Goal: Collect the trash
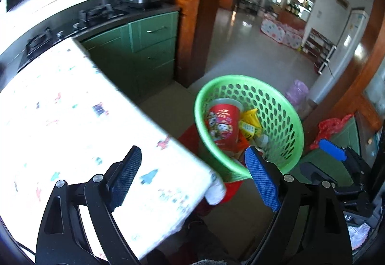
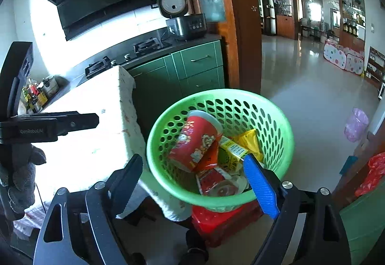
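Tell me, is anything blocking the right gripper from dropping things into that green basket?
Nothing visible does. The right gripper, open and empty, hangs over the near rim of the green perforated plastic basket, whose top is uncovered; a red paper cup and yellow packets lie inside.

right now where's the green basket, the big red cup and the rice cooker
green basket (image 2: 276, 118), right wrist view, on its perforated far wall
red cup (image 2: 192, 142), right wrist view, on its printed side
rice cooker (image 2: 186, 24), right wrist view, on its dark front body
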The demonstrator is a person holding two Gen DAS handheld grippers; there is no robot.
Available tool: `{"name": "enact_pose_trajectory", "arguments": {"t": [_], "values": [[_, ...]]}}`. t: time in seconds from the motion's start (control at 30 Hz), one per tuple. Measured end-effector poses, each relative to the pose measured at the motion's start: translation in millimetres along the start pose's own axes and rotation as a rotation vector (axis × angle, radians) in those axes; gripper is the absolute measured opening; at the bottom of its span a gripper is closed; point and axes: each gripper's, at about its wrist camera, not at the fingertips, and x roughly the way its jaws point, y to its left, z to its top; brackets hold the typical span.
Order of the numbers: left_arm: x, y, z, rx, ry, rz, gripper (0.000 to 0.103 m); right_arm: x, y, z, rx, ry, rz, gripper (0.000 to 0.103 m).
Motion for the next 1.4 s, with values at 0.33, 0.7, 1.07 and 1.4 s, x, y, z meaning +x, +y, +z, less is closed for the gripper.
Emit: {"name": "enact_pose_trajectory", "arguments": {"t": [0.33, 0.7, 1.07, 1.4], "values": [[-51.9, 28.5, -38.4, -0.043, -0.076, 0.115, 0.093, -18.6, 33.5, -17.8, -0.007, -0.010, 0.032, 0.088], [-99.0, 58.7, -79.3, -0.122, -0.141, 0.191, 0.098, -41.7, 66.4, -27.8, -0.067, -0.016, 0.038, 0.091], [-126.2, 77.7, -116.6, -0.151, -0.178, 0.273, 0.098, -56.9, 93.0, -27.1, -0.138, -0.031, 0.017, 0.093], [-127.3, 70.9, -125.9, -0.131, -0.172, 0.272, 0.098, -53.6, 99.8, -28.2, -0.153, -0.018, 0.014, 0.093]]}}
